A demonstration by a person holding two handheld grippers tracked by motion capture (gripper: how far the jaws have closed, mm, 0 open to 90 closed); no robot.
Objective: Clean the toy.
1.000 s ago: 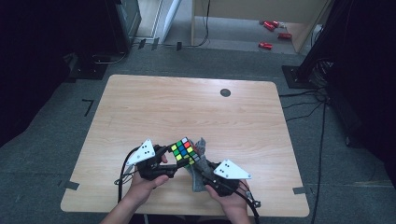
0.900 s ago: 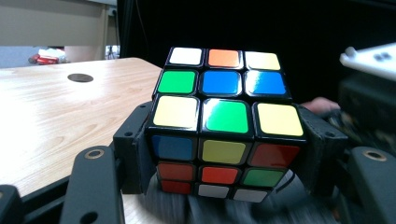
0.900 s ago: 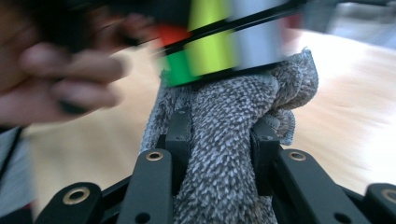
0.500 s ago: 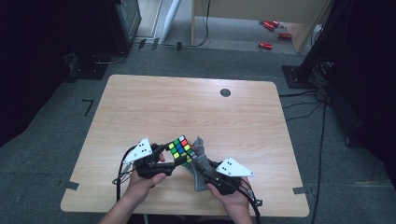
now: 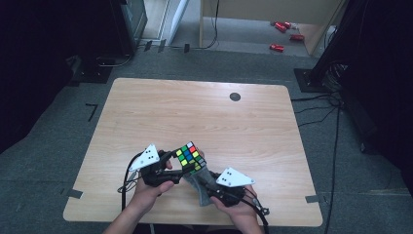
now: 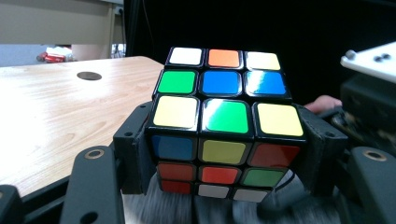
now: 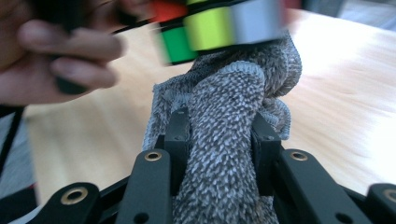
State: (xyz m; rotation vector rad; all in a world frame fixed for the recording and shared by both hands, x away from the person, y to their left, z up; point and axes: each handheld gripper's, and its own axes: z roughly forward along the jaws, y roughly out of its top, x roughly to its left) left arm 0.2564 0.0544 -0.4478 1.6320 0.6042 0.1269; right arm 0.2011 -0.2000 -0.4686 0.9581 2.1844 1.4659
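A scrambled puzzle cube with coloured stickers is held above the near part of the wooden table. My left gripper is shut on it; in the left gripper view the black pads press the cube from both sides. My right gripper is shut on a bunched grey knitted cloth, whose top touches the underside of the cube. The cloth sits just below and right of the cube in the high view.
A small dark round insert sits in the tabletop near the far edge. Cables and black stands lie on the floor to the right, with red items beyond the table.
The right hand with the cloth has shifted slightly under the cube. The left hand and cube have stayed in place.
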